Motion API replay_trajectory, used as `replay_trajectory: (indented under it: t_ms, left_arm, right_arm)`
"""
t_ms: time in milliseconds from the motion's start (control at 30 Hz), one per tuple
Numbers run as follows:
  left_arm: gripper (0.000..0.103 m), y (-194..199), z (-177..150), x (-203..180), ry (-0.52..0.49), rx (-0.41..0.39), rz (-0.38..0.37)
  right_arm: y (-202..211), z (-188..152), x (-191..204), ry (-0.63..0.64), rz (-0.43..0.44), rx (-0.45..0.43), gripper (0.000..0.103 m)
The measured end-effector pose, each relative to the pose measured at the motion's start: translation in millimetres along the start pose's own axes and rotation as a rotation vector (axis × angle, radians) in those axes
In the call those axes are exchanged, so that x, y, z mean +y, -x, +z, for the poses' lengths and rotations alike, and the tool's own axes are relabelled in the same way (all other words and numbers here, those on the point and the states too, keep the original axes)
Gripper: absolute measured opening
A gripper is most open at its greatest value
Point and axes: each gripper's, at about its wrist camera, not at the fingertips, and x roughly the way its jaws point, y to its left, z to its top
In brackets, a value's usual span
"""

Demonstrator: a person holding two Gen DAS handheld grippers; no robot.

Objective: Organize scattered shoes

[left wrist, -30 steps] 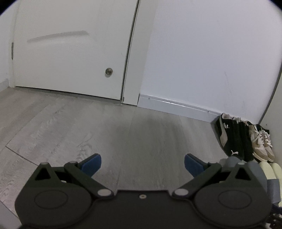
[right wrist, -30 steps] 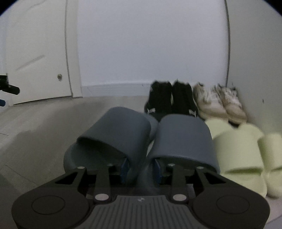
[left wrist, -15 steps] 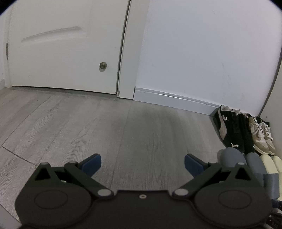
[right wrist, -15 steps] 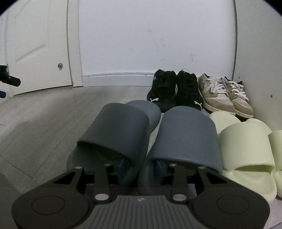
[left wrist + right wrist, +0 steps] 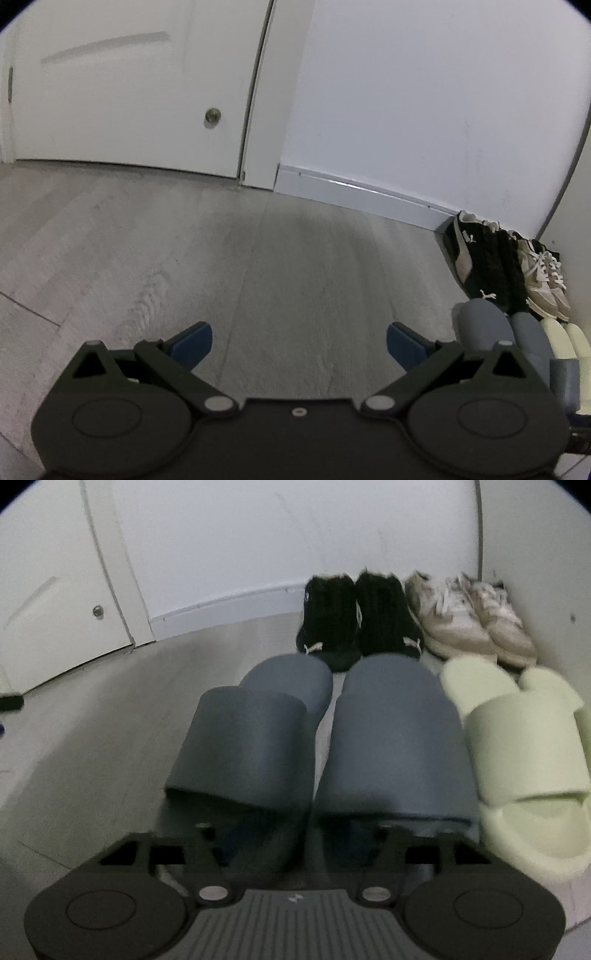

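My right tongs (image 5: 308, 843) hang over the pair of blue-grey slides (image 5: 395, 738), and the jaws are spreading apart: each finger reaches down into a heel opening, with the inner walls of the two slides between them, and I can't see the pads pressing on anything. The slides sit side by side on the grey wood floor (image 5: 258, 266), toes pointing to 12 o'clock. The left one is angled slightly, so the gap between the toes is wider than at the heels. Just beside them at 3 o'clock lies a pair of pale green slides (image 5: 524, 753). Beyond, at 12 o'clock against the white baseboard (image 5: 221, 607), stand the black sneakers (image 5: 354, 624), and at 1 o'clock, in the corner, the beige sneakers (image 5: 469, 616).

My left tongs (image 5: 298, 341) are spread wide with nothing between the blue pads (image 5: 192, 343), only bare floor. From there the shoe rows sit at 3 o'clock, and a white door (image 5: 129, 92) stands at 11 o'clock.
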Motion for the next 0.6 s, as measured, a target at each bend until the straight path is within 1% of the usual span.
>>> replay_trajectory:
  t_ms: [67,167,233,333,433,600]
  left_arm:
    - [0.102,-0.4,-1.1,0.4,0.000,0.010,-0.013]
    - [0.102,-4.5,-3.0,1.0,-0.015,0.033,-0.027]
    - [0.102,-10.2,-4.5,-0.6,-0.032,0.044,-0.021]
    - [0.102,-16.6,-5.4,-3.2,-0.035,0.053,-0.034]
    - [0.102,-20.7,-5.2,-10.2,-0.065,0.050,-0.051]
    - [0.102,-15.9,-5.6,-26.3,-0.140,0.018,-0.102]
  right_arm:
    - [1.8,2.0,-1.5,-0.019,-0.011,0.014,0.088]
    - [6.3,3.8,-1.1,-0.020,-0.052,0.031,0.089]
    - [15.7,3.7,-1.9,-0.027,-0.055,0.036,0.089]
    - [26.5,1.4,-1.0,-0.023,-0.059,0.039,0.090]
    - [40.9,1.7,1.8,-0.009,-0.076,0.038,0.090]
    - [68.1,17.1,8.7,0.023,-0.072,0.024,0.091]
